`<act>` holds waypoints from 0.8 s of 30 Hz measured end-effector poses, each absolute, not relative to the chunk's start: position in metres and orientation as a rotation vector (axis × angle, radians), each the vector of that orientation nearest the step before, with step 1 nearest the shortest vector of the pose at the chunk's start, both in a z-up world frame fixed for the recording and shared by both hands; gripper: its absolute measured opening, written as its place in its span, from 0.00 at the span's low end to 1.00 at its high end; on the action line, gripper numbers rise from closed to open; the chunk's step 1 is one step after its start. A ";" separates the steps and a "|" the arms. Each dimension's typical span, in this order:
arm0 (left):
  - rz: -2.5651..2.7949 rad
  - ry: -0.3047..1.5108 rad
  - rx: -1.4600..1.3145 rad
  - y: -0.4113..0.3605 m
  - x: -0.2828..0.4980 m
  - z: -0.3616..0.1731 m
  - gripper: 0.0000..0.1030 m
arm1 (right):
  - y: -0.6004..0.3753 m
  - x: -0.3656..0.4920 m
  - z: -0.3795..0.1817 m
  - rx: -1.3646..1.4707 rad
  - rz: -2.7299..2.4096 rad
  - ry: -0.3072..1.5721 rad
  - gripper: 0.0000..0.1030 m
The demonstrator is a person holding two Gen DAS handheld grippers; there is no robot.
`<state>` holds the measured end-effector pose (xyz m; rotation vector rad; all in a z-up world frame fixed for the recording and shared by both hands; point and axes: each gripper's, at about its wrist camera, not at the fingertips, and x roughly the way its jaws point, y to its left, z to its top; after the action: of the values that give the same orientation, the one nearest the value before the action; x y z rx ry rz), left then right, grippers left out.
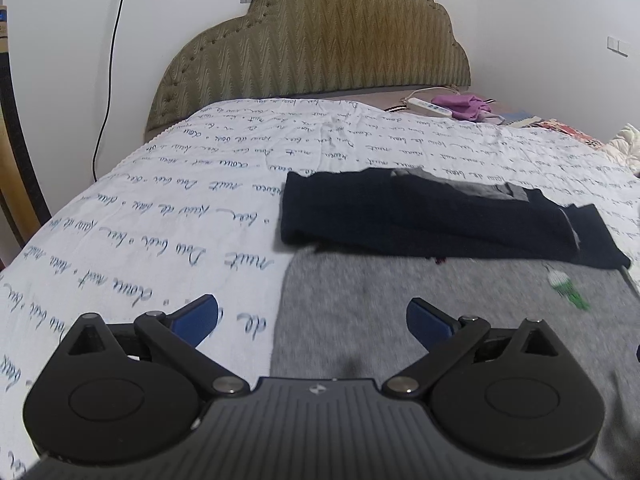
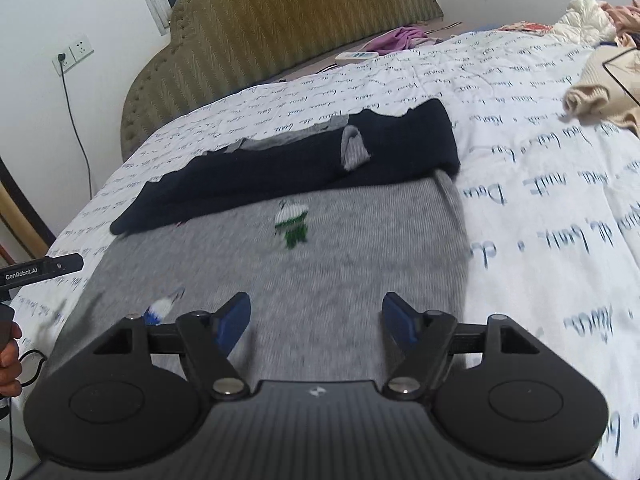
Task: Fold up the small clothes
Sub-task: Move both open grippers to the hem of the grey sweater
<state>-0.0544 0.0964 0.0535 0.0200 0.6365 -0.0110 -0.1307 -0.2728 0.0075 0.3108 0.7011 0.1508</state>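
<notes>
Both grippers hang above a bed covered by a white sheet [image 1: 160, 208] printed with blue script.

Left gripper [image 1: 312, 322]: jaws stand wide apart, nothing between the blue pads. It straddles the left edge of the grey garment [image 1: 440, 312]; the left pad is over bare sheet, the right pad over grey cloth.

Right gripper [image 2: 316, 322]: jaws spread, nothing gripped. Both pads are over the grey cloth [image 2: 320, 256], apart from it as far as the blur allows.

The grey garment lies flat on the near part of the bed, directly ahead of both grippers. It carries a small green-and-white motif [image 2: 292, 222]. Its dark navy sleeves [image 2: 304, 164] are folded across the far portion, forming a band from side to side, with grey cuff lining showing.

Background: padded olive headboard [image 1: 312, 48], wall socket with a black cable [image 1: 108, 92], a white remote [image 1: 430, 106] and purple cloth [image 1: 464, 106] near the headboard. A beige knit item [image 2: 600, 92] lies at the right side of the bed. In the right wrist view a hand [image 2: 10, 360] shows at the left edge.
</notes>
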 end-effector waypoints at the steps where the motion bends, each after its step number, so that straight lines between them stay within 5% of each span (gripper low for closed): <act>1: -0.016 0.638 0.022 0.096 -0.060 0.053 0.99 | -0.274 -0.137 0.007 0.313 0.155 0.701 0.71; 24: -0.048 0.632 0.078 0.096 -0.139 0.043 1.00 | -0.279 -0.214 0.004 0.321 0.186 0.679 0.71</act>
<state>-0.1390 0.0955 0.0430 0.0782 0.6323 -0.0479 -0.2136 -0.2790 0.0036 0.3208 0.6785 0.1863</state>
